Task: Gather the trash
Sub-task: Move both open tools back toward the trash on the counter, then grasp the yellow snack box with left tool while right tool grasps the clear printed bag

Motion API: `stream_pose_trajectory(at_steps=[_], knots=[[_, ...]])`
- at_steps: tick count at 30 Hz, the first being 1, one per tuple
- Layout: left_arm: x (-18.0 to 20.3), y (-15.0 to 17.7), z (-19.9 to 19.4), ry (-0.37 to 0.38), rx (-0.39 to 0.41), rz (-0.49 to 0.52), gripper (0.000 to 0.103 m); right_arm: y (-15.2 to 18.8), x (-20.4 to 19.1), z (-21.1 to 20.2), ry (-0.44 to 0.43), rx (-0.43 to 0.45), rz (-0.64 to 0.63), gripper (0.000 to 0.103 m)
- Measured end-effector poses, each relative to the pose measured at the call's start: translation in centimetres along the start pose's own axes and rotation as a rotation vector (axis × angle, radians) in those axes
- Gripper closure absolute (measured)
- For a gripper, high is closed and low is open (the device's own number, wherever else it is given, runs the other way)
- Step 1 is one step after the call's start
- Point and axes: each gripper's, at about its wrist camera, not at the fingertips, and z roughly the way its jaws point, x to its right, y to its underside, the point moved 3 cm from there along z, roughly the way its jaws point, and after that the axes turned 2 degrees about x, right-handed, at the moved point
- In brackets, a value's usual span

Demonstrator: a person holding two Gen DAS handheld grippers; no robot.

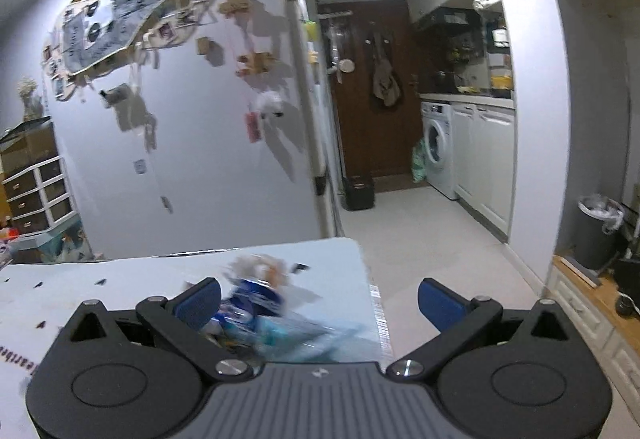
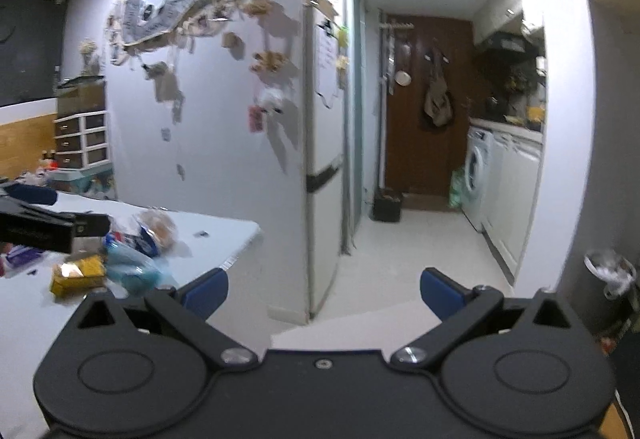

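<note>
Step in hand, likely: first grab at the trash pile (image 1: 260, 303), heaped near the tabletop (image 1: 120, 279) corner. Left gripper (image 1: 320, 303) spread wide, empty, just above the blurred wrappers. Right gripper (image 2: 324, 289) likewise wide and empty, off the edge over the floor. Best lowered slowly, one wrapper centred. Bin (image 1: 596, 231) well apart.

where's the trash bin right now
The trash bin stands on the floor at far right in both wrist views, against the wall beside the kitchen opening, white liner over its rim.
</note>
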Motion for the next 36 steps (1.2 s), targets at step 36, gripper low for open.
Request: stream_pose_trajectory(at_steps=[36], knots=[[-14.1, 10.4, 9.9, 0.364, -0.296, -0.114, 0.0, 0.3, -16.1, 19.1, -0.295, -0.334, 0.235, 0.0]])
